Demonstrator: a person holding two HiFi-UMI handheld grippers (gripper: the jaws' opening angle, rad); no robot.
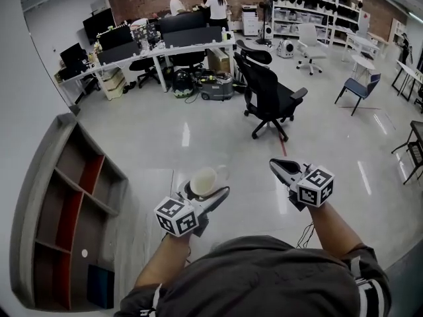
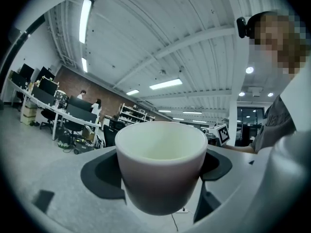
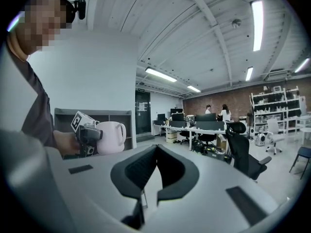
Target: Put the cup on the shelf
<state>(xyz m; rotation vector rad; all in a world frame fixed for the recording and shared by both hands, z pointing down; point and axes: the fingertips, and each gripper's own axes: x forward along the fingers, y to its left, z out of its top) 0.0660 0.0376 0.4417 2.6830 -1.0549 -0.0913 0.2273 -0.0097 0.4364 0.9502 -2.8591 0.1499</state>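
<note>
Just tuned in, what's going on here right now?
A person stands in an open office with a gripper in each hand. The left gripper is clamped on a pale cup, held upright in the air. The right gripper is shut with nothing in it. The shelf stands at the person's left, and the cup is not yet on it.

Closed right claw (image 3: 156, 150); cup (image 3: 112, 138) leftward

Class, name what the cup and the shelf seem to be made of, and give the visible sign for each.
The cup looks like glazed ceramic: thick rounded rim, smooth pale wall; hard plastic is possible. The shelf looks like painted or laminated board: flat matt grey panels, square edges.
</note>
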